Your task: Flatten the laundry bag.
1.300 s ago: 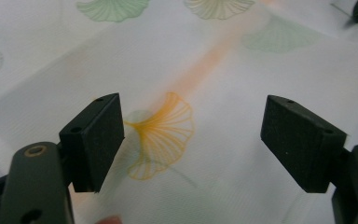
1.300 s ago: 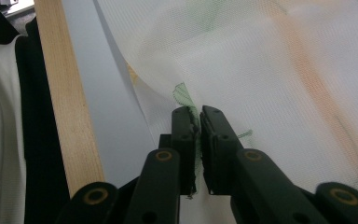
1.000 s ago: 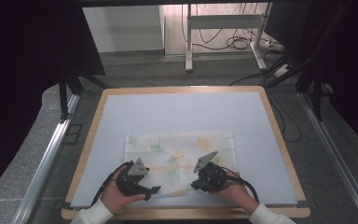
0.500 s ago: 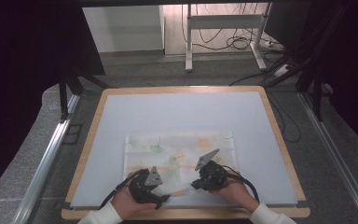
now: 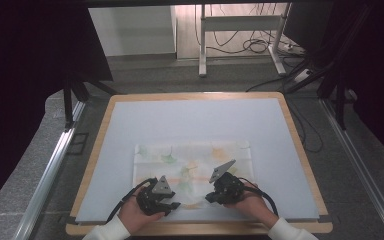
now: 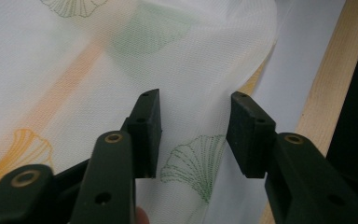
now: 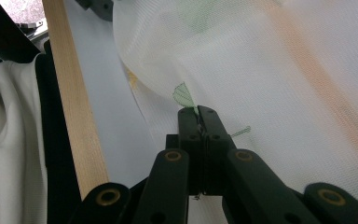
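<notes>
The thin white cloth, printed with green and orange fan-shaped leaves, lies flat on the pale blue-grey mat of the wood-framed table, in the half nearest you, with its near edge close to the table's front rim.

Your right gripper has its jaws pressed together on the near edge of that cloth (a pinch of the mesh, with a small green leaf print, sticks up between the tips), and the fabric rises a little from the mat just beyond them. In the high view this gripper sits at the right part of the cloth's near edge.

Your left gripper has just been closing its jaws, yet they stand apart, with the cloth's edge and a green leaf print lying between them and neither pad pressing on it. From above it sits at the left part of the near edge, well apart from the right one.
</notes>
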